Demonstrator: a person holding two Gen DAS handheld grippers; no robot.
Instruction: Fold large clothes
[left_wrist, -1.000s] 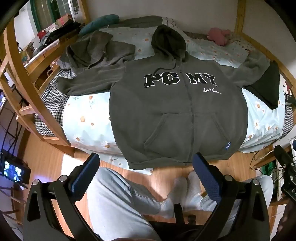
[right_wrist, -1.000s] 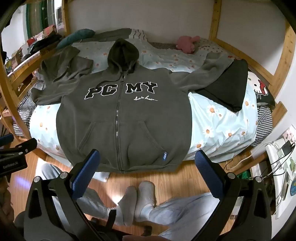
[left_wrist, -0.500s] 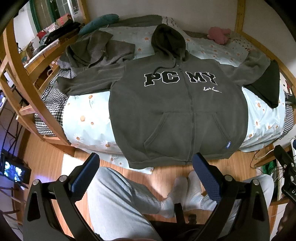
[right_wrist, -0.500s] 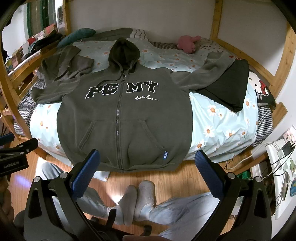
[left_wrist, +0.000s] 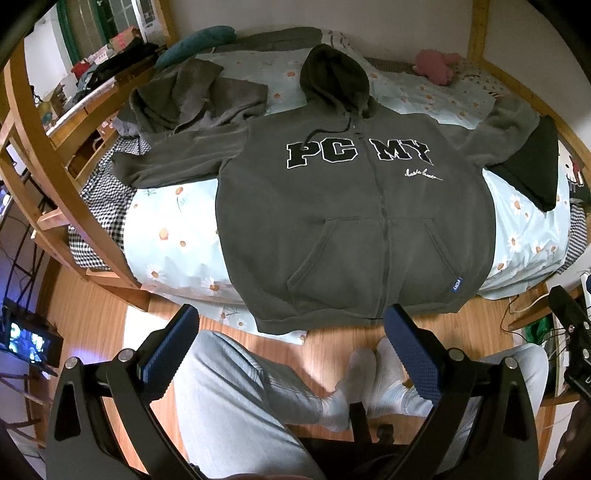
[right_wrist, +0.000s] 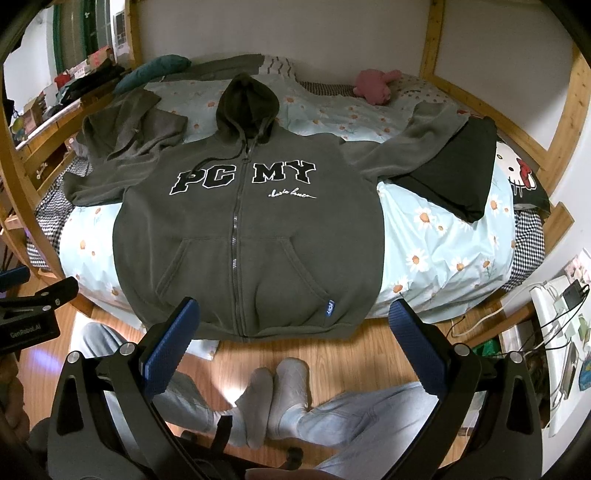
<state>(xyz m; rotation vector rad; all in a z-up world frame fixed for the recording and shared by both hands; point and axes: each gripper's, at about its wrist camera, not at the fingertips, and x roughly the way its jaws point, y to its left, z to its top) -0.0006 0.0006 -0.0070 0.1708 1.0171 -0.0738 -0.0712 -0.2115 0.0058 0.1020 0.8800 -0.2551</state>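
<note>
A dark grey zip hoodie (left_wrist: 354, 221) with "PC MY" lettering lies flat and face up on the bed, sleeves spread to both sides, hem hanging over the near edge. It also shows in the right wrist view (right_wrist: 247, 240). My left gripper (left_wrist: 291, 328) is open and empty, held above the floor just short of the hem. My right gripper (right_wrist: 293, 321) is open and empty, also just in front of the hem, near the hoodie's lower right corner.
A second grey garment (left_wrist: 192, 96) lies crumpled at the bed's back left. A black folded cloth (right_wrist: 458, 173) lies under the right sleeve. A pink plush (right_wrist: 373, 85) sits at the back. Wooden bed posts (left_wrist: 48, 155) stand left. The person's legs and socks (right_wrist: 273, 391) are below.
Both grippers have edged slightly closer to the hoodie's hem. The hoodie has not moved.
</note>
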